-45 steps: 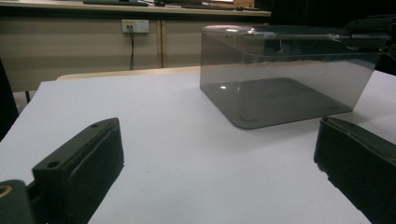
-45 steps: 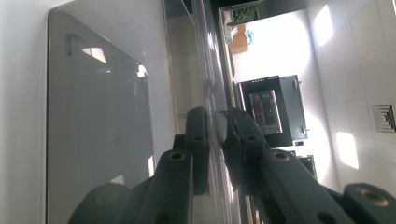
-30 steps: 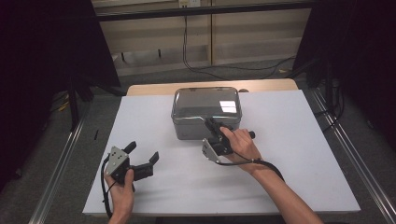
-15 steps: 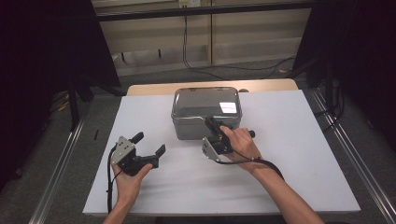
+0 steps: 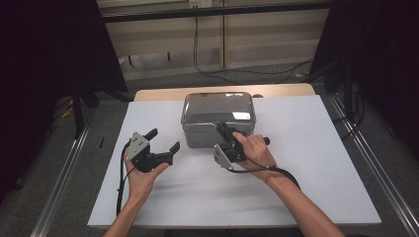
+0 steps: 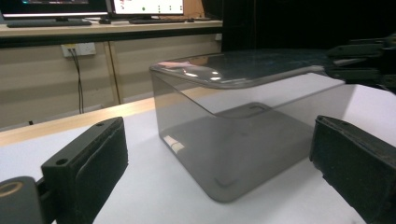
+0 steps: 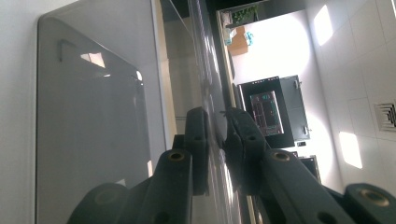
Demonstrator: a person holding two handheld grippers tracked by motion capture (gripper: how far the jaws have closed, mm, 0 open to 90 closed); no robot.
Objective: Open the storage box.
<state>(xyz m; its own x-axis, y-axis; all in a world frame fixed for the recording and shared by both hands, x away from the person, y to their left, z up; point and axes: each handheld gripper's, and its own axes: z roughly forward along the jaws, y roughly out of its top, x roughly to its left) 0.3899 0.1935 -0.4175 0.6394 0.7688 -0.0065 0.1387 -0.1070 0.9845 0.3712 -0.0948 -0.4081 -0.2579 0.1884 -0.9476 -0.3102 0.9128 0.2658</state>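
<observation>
High view: box [image 5: 218, 118], smoky translucent, lid [image 5: 217, 105] on, set at the middle of the table's [image 5: 316, 173] far edge. Right gripper [image 5: 222, 130]: pinched on the lid's near rim, as seen in the right gripper view [image 7: 215, 140]. Left gripper [image 5: 163, 139]: spread wide, holding nothing, aimed at the box from its left, apart from it. Lid judged gripped, not yet lifted; opening remains.

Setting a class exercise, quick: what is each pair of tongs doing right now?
Left tongs: open, holding nothing, facing the smoky transparent plastic box.
Right tongs: shut on the box's clear lid edge.
</observation>
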